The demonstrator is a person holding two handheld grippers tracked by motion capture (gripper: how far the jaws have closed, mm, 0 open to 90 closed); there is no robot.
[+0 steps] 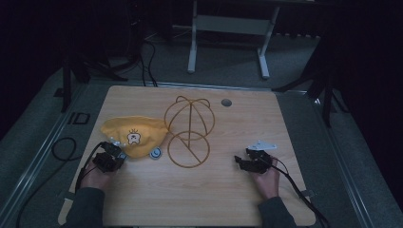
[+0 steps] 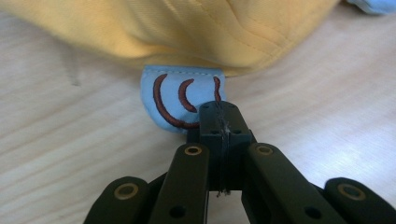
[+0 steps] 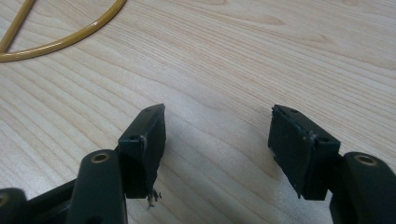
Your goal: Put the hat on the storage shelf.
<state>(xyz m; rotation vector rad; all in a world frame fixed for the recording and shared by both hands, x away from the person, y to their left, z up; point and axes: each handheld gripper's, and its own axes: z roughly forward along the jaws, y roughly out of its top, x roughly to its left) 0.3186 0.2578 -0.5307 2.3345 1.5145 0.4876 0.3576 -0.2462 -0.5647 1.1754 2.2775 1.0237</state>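
Observation:
A yellow cloth hat [image 1: 135, 133] with a small cartoon print lies at the table's left. In the left gripper view its yellow cloth [image 2: 187, 32] has a light blue tab [image 2: 173, 93] with brown curved lines sticking out from under it. My left gripper [image 1: 119, 154] sits at the hat's near left edge. Its jaws are pressed together over the tab's lower right corner, so the gripper [image 2: 219, 114] is shut on the tab. A second blue tab [image 1: 155, 153] lies at the hat's right. My right gripper [image 1: 242, 161] rests at the right, open [image 3: 217, 140] over bare wood.
A yellow wire hat stand [image 1: 189, 130] rises mid-table, its ring base [image 3: 60, 42] lying ahead of the right gripper. A grey round cap [image 1: 226, 102] is set into the wooden table [image 1: 190, 199] near the far edge. Cables trail off both near corners.

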